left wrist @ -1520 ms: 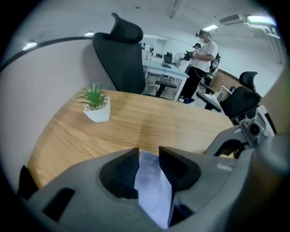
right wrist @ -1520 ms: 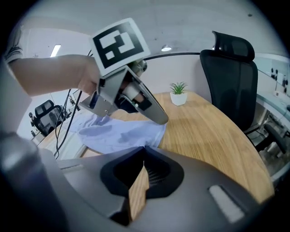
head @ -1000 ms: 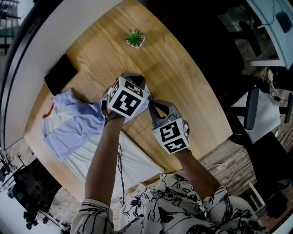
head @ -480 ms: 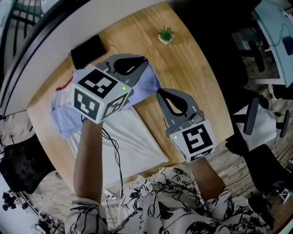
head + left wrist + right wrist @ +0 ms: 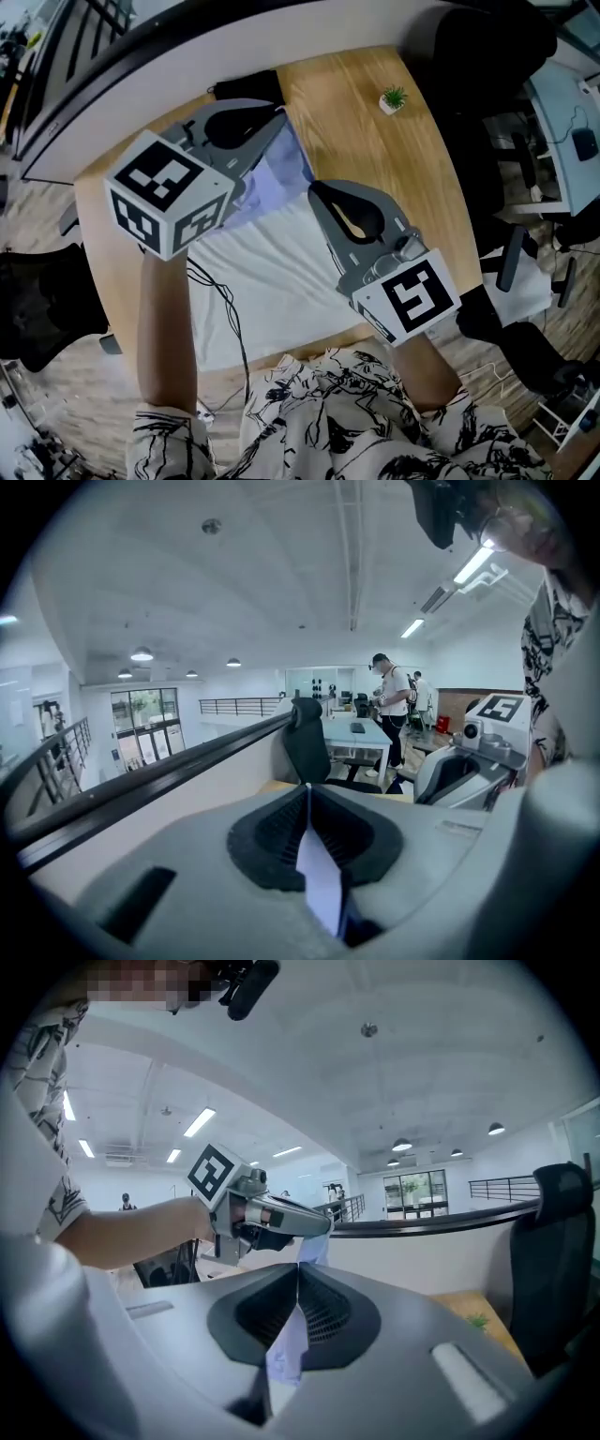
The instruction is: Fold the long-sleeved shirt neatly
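near: right gripper (image 5: 321,192) was clamped on a pale-blue fold, above the wooden table (image 5: 375,159) | left gripper (image 5: 275,120) pinched the same long-sleeved shirt (image 5: 272,183), which hung down to the table | risk: a thin pinch slipping, or trailing cloth dragging the fold crooked | far: potted plant (image 5: 394,97) on the table's corner

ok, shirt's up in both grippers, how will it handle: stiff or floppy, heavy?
Probably floppy: the shirt drapes down from the left gripper and right gripper rather than holding shape. Likely light: thin edges pinched in shut jaws seem to carry it. It may slip if tugged, since only narrow strips are gripped.
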The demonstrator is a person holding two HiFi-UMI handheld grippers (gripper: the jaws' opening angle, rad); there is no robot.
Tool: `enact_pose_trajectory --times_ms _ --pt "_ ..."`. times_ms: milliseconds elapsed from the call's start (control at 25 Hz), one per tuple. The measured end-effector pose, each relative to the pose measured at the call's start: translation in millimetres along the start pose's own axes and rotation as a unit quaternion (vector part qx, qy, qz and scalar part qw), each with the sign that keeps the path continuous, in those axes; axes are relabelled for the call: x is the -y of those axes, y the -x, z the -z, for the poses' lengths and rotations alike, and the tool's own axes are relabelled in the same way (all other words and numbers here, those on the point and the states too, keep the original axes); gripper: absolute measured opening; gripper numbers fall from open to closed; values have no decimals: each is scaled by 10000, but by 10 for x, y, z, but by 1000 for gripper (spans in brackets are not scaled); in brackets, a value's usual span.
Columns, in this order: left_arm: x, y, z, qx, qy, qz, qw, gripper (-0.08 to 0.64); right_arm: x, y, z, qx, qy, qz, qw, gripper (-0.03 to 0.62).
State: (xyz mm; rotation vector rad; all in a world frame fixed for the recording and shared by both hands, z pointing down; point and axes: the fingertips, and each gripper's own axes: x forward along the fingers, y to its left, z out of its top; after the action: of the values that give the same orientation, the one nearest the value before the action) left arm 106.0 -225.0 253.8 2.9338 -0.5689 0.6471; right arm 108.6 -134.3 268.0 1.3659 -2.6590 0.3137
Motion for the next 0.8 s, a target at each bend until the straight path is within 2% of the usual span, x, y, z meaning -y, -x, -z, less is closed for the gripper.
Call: enact_pose_trajectory --times_ms 120,520,680,800 --pt "-157 476 197 -74 -15 -238 9997 20 -440 -229 -38 -58 67 -232 9997 15" --pt "-676 1789 954 -308 372 -1160 9921 20 -1623 -1031 105 -309 251 -1048 9937 15" --pt "-864 2120 1437 -518 530 -1340 9882 21 -1973 -1348 290 -494 309 -1206 9910 15" --pt "-957 2287 1832 -630 710 -1324 9866 21 -2222 -1564 456 -667 340 -1297 9887 15"
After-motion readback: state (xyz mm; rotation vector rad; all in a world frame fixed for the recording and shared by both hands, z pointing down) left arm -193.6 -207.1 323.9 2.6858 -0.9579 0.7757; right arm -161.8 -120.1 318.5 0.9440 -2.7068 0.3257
